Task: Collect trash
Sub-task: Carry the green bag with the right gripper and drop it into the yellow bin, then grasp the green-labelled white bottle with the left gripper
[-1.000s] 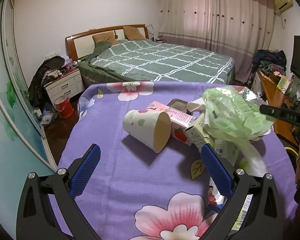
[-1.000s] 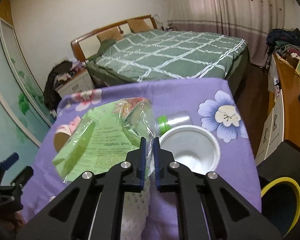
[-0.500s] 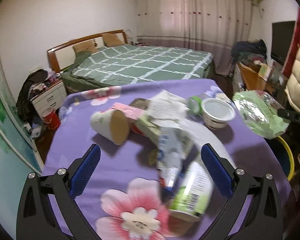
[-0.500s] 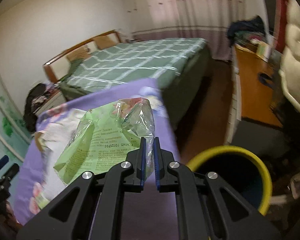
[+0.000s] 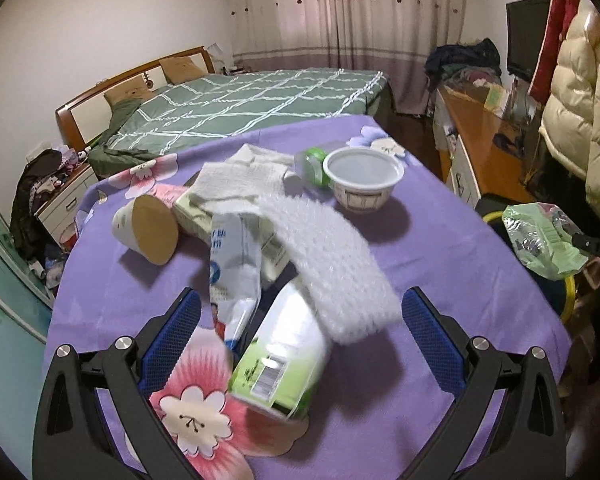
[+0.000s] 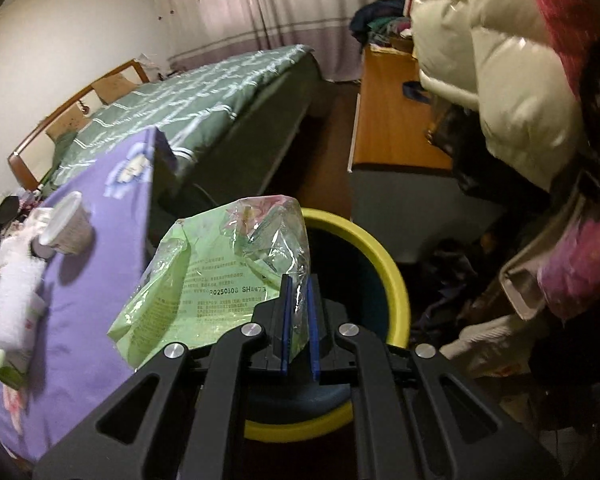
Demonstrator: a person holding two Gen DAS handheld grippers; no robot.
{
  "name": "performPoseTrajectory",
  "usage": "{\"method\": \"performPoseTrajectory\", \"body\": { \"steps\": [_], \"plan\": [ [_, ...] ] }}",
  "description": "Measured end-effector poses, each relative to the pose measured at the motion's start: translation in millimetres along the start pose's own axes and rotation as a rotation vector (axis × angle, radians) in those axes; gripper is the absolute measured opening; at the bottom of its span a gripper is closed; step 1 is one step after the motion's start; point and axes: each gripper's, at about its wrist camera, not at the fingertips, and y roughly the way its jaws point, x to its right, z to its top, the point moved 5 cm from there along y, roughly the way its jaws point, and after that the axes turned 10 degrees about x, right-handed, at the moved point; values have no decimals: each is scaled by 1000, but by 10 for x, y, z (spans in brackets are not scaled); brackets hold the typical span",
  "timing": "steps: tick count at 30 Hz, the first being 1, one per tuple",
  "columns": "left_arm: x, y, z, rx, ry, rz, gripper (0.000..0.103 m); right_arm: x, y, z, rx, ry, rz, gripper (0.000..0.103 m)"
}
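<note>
My right gripper (image 6: 298,300) is shut on a crumpled green plastic wrapper (image 6: 204,280), which hangs over the yellow-rimmed bin (image 6: 388,264) beside the table. From the left wrist view that wrapper (image 5: 540,240) shows at the far right, off the table edge. My left gripper (image 5: 300,332) stands open above the purple flowered tablecloth (image 5: 440,240). Between and just beyond its fingers lie a green-and-white carton (image 5: 284,356), a white foam sheet (image 5: 328,268) and a blue-and-white pouch (image 5: 232,264). Farther off are a tipped paper cup (image 5: 148,228), a white bowl (image 5: 362,178) and a green-capped bottle (image 5: 312,160).
A green checked bed (image 5: 240,108) stands behind the table. An orange desk (image 6: 392,120) and hanging puffy coats (image 6: 500,60) crowd the right side near the bin. A bedside cabinet (image 5: 64,200) with clothes sits at the left.
My right gripper carried the green wrapper off the table, rightward and down, to over the bin. The left gripper moved across the table, so the carton and foam sheet now lie between its fingers.
</note>
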Motion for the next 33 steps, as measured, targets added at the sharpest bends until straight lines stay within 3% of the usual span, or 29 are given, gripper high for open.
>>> {"method": "performPoseTrajectory", "body": {
  "steps": [11, 13, 14, 24, 26, 28, 33],
  "plan": [
    [-182, 19, -301, -42, 42, 9, 99, 30, 405, -255, -83, -24, -49, 11],
    [-192, 46, -339, -53, 37, 4, 99, 9, 414, -267, -74, -35, -63, 26],
    [-203, 69, -362, -61, 33, 1, 99, 3, 409, -274, -67, -40, -70, 28],
    [-288, 214, -508, -86, 26, -12, 99, -38, 339, -195, -40, -30, -56, 34],
    [-281, 241, -520, -85, 22, -29, 96, -67, 341, -194, -42, -33, -49, 34],
    [-275, 259, -533, -89, 17, -51, 84, -97, 353, -195, -46, -35, -38, 34],
    [-235, 272, -565, -102, 6, -102, 66, -162, 360, -207, -55, -39, -20, 34]
  ]
}}
